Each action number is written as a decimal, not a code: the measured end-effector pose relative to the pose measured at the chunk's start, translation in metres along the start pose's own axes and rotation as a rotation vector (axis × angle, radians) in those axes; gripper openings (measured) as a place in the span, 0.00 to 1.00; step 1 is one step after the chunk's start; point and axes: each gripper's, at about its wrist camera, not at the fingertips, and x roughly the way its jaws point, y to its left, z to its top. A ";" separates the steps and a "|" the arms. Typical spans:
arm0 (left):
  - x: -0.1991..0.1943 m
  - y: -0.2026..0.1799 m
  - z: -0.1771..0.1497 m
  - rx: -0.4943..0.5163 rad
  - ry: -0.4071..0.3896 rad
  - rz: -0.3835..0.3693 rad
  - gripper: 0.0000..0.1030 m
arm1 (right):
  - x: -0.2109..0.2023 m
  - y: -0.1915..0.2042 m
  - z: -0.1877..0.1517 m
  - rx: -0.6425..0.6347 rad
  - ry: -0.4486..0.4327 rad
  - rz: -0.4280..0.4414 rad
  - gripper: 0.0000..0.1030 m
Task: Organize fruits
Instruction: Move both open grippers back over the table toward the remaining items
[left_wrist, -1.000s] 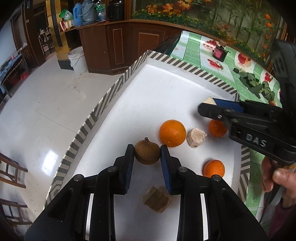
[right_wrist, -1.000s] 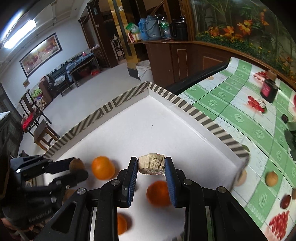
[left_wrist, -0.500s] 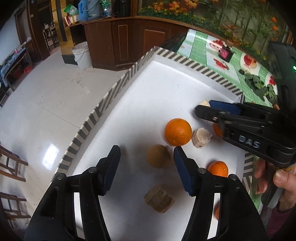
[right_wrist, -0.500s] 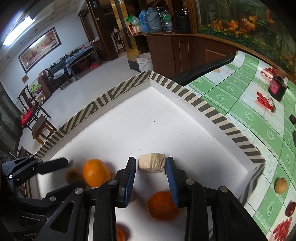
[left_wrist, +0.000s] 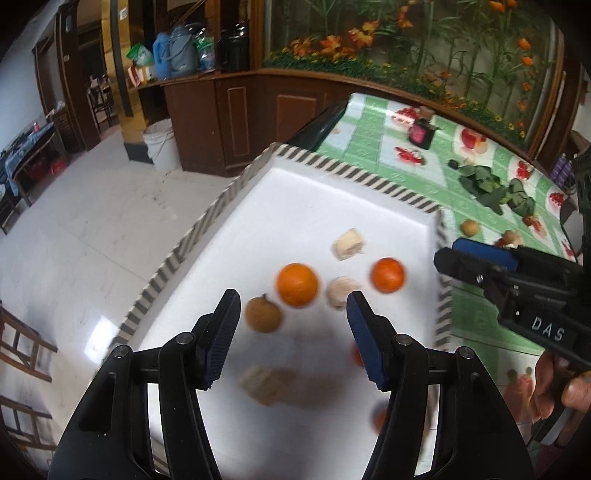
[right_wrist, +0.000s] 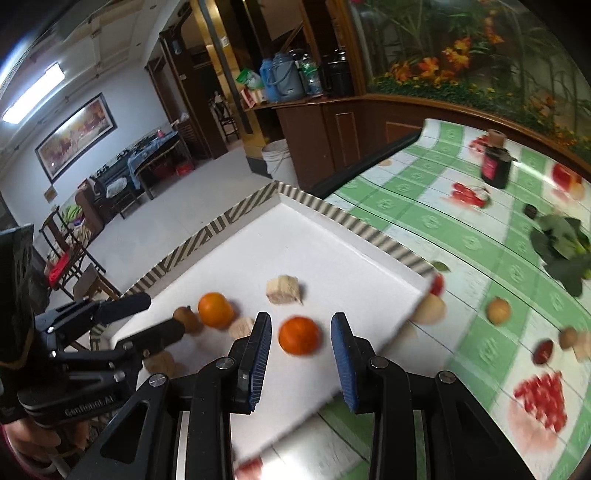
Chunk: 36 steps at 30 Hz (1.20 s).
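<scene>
While both pairs of jaws stand spread and empty, the white shallow tray with a striped rim (left_wrist: 332, 206) holds the fruit. Above it hover the left gripper (left_wrist: 291, 332) and right gripper (right_wrist: 300, 345). Round orange citrus (left_wrist: 297, 285), brown round fruit (left_wrist: 263, 314) and pale cut chunk (left_wrist: 349, 243) lie apart on the tray.

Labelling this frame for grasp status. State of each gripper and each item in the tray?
Left gripper: open, empty.
Right gripper: open, empty.
Brown round fruit: loose on white striped-rim tray.
Large orange: loose on tray.
Pale cut chunk: resting on tray.
Smaller orange: on tray, ungripped.
</scene>
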 end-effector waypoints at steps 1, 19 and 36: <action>-0.002 -0.005 0.000 0.006 -0.005 -0.005 0.59 | -0.006 -0.003 -0.004 0.006 -0.007 -0.008 0.31; -0.002 -0.122 -0.007 0.148 0.000 -0.139 0.59 | -0.082 -0.092 -0.065 0.162 -0.047 -0.174 0.31; 0.018 -0.169 -0.002 0.188 0.042 -0.193 0.59 | -0.082 -0.148 -0.080 0.251 -0.025 -0.223 0.31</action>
